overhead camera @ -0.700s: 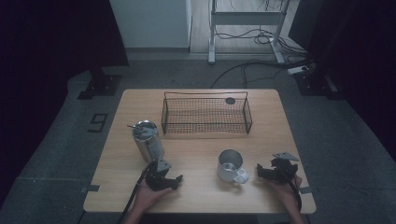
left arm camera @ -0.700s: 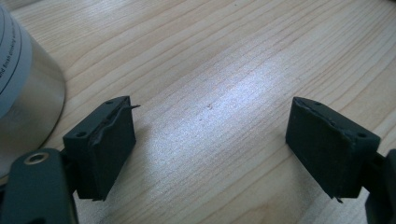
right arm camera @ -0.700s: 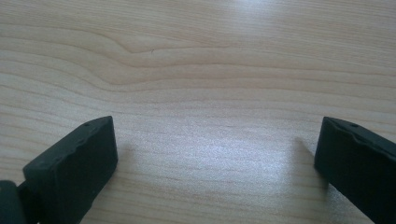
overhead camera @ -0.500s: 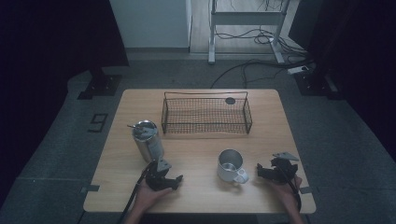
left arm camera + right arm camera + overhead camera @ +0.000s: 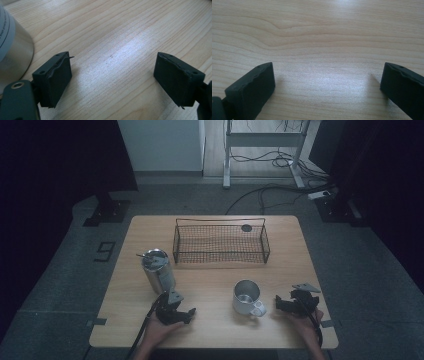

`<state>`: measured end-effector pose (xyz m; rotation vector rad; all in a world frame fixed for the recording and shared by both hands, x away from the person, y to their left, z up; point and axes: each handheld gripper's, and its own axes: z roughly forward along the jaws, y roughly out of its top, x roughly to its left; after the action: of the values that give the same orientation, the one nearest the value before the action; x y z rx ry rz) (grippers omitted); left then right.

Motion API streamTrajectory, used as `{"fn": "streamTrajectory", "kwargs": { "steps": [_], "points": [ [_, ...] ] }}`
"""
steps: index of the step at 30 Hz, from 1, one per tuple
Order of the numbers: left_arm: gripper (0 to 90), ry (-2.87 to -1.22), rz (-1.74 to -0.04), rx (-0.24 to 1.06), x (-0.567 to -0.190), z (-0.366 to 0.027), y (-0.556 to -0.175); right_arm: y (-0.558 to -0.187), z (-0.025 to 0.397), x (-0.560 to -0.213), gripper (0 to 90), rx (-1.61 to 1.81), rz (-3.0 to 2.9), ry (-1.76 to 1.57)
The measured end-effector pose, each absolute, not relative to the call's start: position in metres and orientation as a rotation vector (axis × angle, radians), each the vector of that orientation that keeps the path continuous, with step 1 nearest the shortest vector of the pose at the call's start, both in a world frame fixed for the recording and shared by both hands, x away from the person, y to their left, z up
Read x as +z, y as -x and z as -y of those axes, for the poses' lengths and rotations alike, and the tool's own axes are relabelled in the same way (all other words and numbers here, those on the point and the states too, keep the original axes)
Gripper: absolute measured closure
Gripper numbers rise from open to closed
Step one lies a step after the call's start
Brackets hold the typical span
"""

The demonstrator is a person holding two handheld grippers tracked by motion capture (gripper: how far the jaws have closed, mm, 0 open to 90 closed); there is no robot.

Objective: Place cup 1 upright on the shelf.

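Steel mug with a handle stands upright on the pale wooden table, near its front edge, just beside the right gripper, whose jaws gape wide over bare wood, holding nothing. Left gripper rests open too, empty, close to the tall silver tin can. Behind them sits a dark wire basket.

On the light wooden table: 1 rectangular black wire basket, 1 tall silver metal can w/ open lid, 1 shiny metal mug w/ handle. 2 black two-jaw grippers, left & right.
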<state>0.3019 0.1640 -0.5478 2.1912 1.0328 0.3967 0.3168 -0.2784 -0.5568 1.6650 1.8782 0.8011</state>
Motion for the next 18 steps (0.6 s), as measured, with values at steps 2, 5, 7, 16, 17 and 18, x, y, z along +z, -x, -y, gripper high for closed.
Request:
{"fn": "streamTrajectory", "kwargs": {
  "steps": [2,5,7,16,17,18],
  "points": [
    [14.4,-2.192,-1.028,0.392,-0.5476,-0.1653,-0.3030,-0.3169,0.2785,-0.5568,0.0,0.802,-1.879,-1.664],
    [14.8,-2.190,-1.033,0.396,-0.5476,-0.1657,-0.3032,-0.3178,0.2788,-0.5567,0.0,0.800,-1.879,-1.666],
    [14.8,-2.190,-1.033,0.397,-0.5477,-0.1657,-0.3032,-0.3180,0.2789,-0.5567,0.0,0.801,-1.879,-1.665],
    [14.7,-2.193,-1.028,0.394,-0.5477,-0.1658,-0.3036,-0.3184,0.2792,-0.5567,0.0,0.802,-1.874,-1.669],
    [14.7,-2.193,-1.028,0.394,-0.5477,-0.1658,-0.3036,-0.3182,0.2791,-0.5568,0.0,0.800,-1.871,-1.672],
    [14.7,-2.193,-1.028,0.394,-0.5477,-0.1658,-0.3036,-0.3179,0.2792,-0.5568,0.0,0.799,-1.869,-1.674]
  ]
}}
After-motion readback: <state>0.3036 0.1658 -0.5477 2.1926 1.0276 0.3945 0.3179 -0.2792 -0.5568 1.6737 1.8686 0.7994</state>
